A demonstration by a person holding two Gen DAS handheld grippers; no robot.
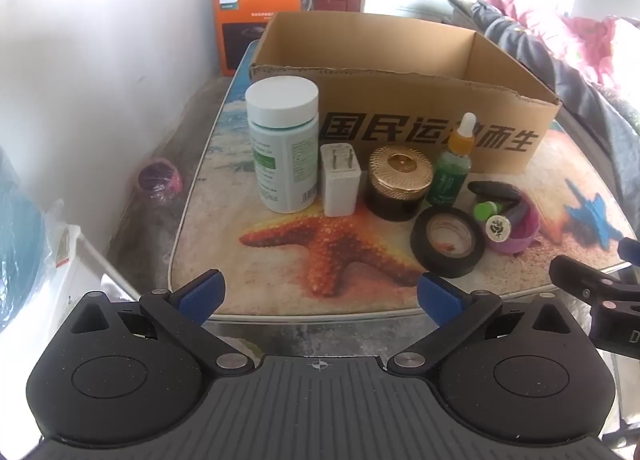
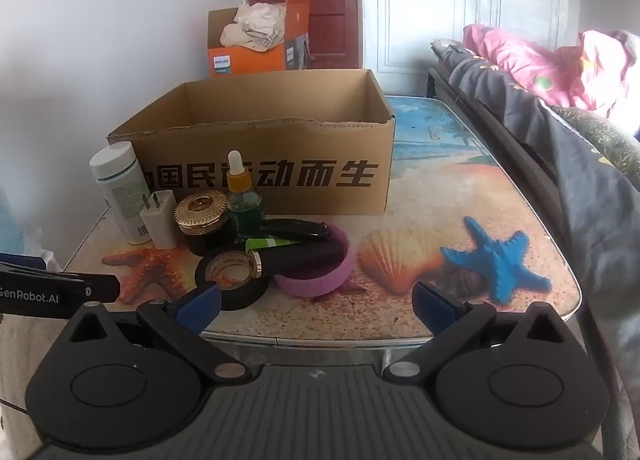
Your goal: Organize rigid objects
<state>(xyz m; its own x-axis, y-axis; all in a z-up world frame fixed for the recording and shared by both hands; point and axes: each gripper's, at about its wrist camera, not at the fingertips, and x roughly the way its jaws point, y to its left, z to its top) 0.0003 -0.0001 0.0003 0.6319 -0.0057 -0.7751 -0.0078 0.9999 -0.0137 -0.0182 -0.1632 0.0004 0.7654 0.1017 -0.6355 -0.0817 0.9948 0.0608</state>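
Left hand-held gripper (image 1: 320, 294) agape, tape roll (image 1: 448, 246) just ahead

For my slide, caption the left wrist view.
Open left hand-held gripper faces small items before a cardboard box.

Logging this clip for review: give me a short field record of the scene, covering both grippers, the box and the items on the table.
left gripper: open, holds nothing, short of the table
right gripper: open, holds nothing
box: open top; floor hidden, contents cannot tell
row before box: bottle, charger, gold-lid jar, dropper
nearer: tape, purple bowl with tubes
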